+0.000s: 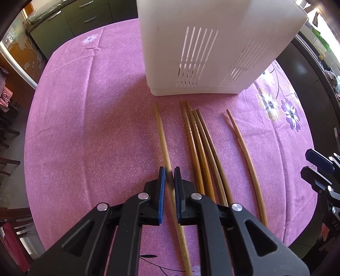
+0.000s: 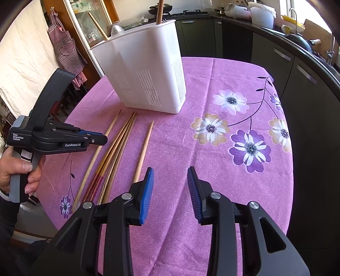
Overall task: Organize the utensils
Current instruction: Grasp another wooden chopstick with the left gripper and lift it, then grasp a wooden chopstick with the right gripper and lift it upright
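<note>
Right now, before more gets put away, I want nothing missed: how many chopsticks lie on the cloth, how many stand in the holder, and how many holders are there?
Chopsticks lying on the pink tablecloth: 6
Chopsticks standing in the holder, as far as visible: 2
White utensil holder: 1
Total: 9

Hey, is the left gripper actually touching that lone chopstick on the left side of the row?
Touching. The left wrist view shows the left gripper with both blue pads closed against the lone chopstick, no gap either side.
</note>
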Demonstrator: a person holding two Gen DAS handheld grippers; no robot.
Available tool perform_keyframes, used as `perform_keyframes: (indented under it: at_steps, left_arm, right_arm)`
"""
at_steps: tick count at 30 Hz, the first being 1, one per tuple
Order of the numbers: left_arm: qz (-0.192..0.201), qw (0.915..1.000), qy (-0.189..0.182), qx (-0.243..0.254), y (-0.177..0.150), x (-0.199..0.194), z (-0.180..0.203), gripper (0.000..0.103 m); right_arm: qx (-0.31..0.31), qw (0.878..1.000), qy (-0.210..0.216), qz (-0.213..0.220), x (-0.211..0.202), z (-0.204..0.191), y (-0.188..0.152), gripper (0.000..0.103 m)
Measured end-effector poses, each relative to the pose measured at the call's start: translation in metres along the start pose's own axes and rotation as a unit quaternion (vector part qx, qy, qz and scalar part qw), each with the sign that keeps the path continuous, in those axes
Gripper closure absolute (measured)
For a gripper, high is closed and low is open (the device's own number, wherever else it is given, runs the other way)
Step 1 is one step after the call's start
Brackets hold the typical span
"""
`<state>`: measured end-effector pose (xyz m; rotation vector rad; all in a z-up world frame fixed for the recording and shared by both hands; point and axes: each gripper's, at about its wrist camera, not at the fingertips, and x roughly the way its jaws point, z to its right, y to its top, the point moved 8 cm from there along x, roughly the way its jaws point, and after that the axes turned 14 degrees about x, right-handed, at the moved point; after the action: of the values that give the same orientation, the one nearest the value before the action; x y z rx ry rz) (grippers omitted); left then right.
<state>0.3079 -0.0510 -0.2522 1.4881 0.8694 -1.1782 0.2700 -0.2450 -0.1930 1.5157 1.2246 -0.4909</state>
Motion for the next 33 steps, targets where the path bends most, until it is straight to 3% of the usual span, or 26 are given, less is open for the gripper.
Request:
perform_keyframes:
  at_steps: [5, 20, 33]
  left_arm:
    - [0.039, 0.9990, 0.018, 0.005, -0.002, -0.030, -0.009, 0.096]
    - [0.154, 0.9880, 0.013, 0.013, -0.028, -0.127, -0.010, 0.096]
    - [0.204, 0.9782, 0.015, 0.035, -0.059, -0.161, -0.005, 0.096]
  right_arm:
    - [0.001, 1.000, -0.003, 0.000, 0.000, 0.000, 0.001, 0.070]
    - [-0.022, 1.000, -0.010, -0.005, -0.003, -0.020, 0.002, 0.070]
    - [-0.045, 0.997, -0.035, -0.060, 0.039, -0.039, 0.008, 0.072]
